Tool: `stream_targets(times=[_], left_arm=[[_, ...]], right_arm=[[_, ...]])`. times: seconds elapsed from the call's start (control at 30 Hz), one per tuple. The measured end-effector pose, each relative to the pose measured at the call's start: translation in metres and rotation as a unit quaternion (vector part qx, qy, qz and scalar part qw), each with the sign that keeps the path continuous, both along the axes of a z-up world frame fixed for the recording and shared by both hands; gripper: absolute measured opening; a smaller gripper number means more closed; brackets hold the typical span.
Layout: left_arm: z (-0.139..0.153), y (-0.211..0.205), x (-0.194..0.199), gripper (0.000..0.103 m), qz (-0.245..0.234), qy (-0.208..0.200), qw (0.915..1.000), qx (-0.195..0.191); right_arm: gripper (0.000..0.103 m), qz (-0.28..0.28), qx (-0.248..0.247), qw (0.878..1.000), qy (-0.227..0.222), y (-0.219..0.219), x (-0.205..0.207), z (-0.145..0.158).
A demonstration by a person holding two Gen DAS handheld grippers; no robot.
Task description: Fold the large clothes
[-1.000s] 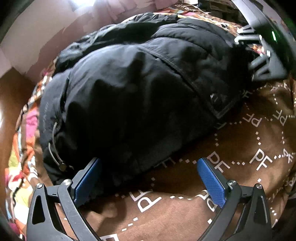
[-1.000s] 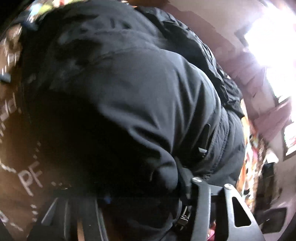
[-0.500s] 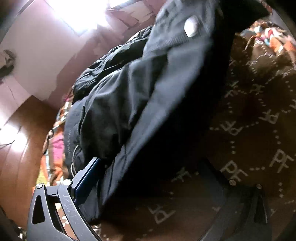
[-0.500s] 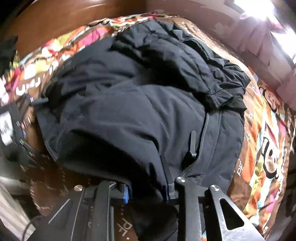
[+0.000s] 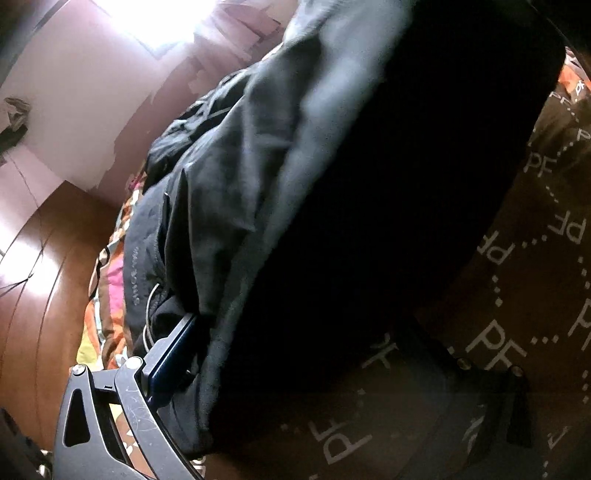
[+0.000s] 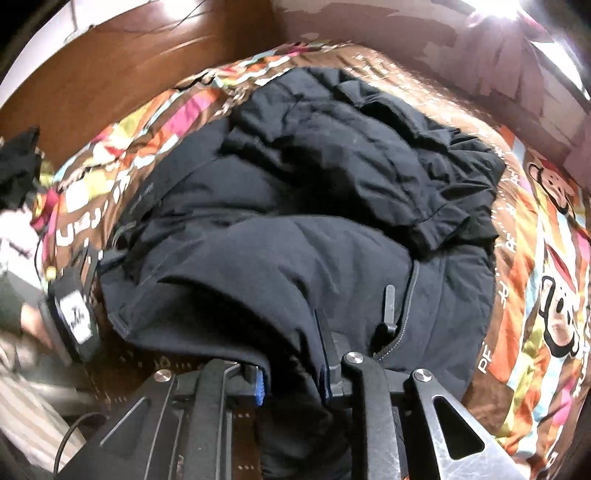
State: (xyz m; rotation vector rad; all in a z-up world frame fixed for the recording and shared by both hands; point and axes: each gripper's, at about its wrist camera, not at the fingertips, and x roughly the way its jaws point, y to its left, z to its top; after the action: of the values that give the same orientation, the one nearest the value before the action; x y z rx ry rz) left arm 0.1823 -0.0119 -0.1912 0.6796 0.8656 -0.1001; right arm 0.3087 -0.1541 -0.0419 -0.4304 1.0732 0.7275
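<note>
A large black padded jacket (image 6: 332, 229) lies spread on a bed, one sleeve (image 6: 402, 173) folded across its top. My right gripper (image 6: 291, 373) is shut on the jacket's near hem, beside the zip (image 6: 406, 306), and holds that edge up off the bed. In the left wrist view the raised jacket (image 5: 258, 177) hangs as a dark flap. Its edge drops between the wide-apart fingers of my left gripper (image 5: 306, 332), which is open. The left blue pad (image 5: 173, 350) touches the cloth near a drawcord (image 5: 149, 314). The right finger (image 5: 465, 373) is in shadow.
The bedspread (image 6: 546, 295) is brown with white "PF" lettering and bright cartoon monkeys. A wooden board (image 6: 110, 74) borders the bed's far side, and a pink wall with a bright window (image 5: 173, 22) stands behind. A hand holds a black device with a white label (image 6: 75, 317) at the left.
My right gripper closed on the jacket's hem and rose with it. The lifted flap now fills the left wrist view and shades the left gripper's right finger. The left gripper's fingers stay wide apart.
</note>
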Motion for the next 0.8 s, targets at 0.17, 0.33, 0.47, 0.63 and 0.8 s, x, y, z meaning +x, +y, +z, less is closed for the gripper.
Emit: stream_targets(times=[0.17, 0.33, 0.47, 0.63, 0.8], left_arm=[[-0.007, 0.007, 0.005, 0.101, -0.007, 0.024, 0.9997, 0.002], [-0.01, 0.013, 0.007, 0.101, 0.003, 0.036, 0.9993, -0.005], [-0.013, 0.011, 0.006, 0.101, 0.007, 0.034, 0.9994, 0.002], [-0.015, 0.006, 0.01, 0.101, 0.01, 0.036, 0.9993, 0.008], [-0.017, 0.006, 0.011, 0.101, 0.011, 0.039, 0.9992, 0.003]], right_arm=[[0.03, 0.032, -0.038, 0.998, 0.029, -0.011, -0.017, -0.04], [0.053, 0.062, -0.08, 0.993, 0.059, -0.017, -0.037, -0.085], [0.066, 0.078, -0.104, 0.99, 0.06, -0.019, -0.049, -0.11], [0.079, 0.087, -0.155, 0.983, 0.039, -0.019, -0.059, -0.144], [0.094, 0.11, -0.209, 0.972, -0.014, -0.01, -0.076, -0.173]])
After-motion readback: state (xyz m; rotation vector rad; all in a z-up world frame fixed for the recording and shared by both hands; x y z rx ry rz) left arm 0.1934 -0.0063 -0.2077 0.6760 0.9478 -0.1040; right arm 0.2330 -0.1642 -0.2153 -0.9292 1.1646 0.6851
